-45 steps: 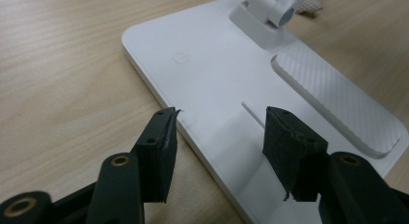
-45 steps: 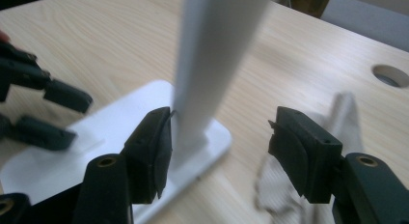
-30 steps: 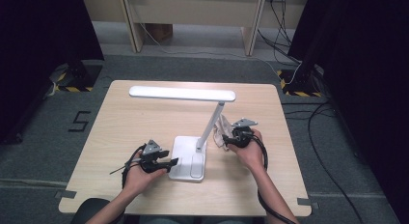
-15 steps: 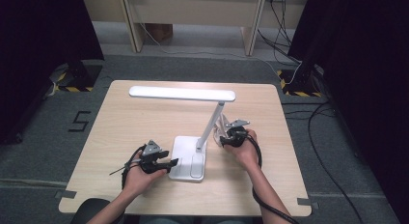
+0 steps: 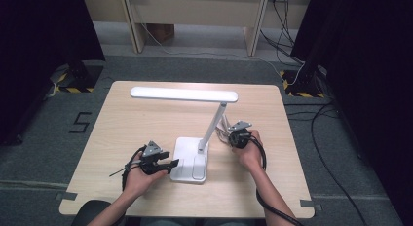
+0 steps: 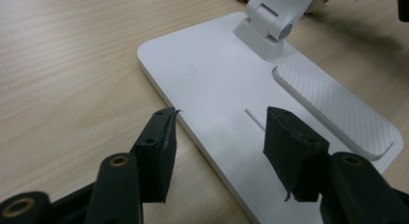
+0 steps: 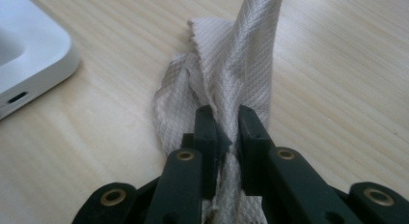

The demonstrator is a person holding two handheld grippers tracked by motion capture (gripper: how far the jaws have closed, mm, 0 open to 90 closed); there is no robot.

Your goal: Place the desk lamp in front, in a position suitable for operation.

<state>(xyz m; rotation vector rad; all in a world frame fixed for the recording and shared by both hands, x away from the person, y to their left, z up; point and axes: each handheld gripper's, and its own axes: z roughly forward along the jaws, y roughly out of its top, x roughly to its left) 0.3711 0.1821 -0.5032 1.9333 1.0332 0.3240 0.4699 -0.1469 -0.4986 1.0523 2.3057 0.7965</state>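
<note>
With the left gripper (image 6: 219,137) gaping astride the lamp base (image 6: 226,89) edge, the right gripper (image 7: 225,125), just closing, pinched the cloth (image 7: 231,64), which could slip from so thin a bite.

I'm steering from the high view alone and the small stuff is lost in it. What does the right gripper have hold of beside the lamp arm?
Observer: The right gripper has just closed its jaws on a white textured cloth; the right gripper view shows the fabric bunched between the pads.
Operator: Is that cloth lifted off the table?
Observer: Part of it stands up in a fold from the jaws, while the rest lies on the table.
Operator: And the left gripper, is it clamping the lamp base?
Observer: No. The left gripper is open: one pad sits beside the edge of the lamp base, the other over its top, with a gap between them.
</note>
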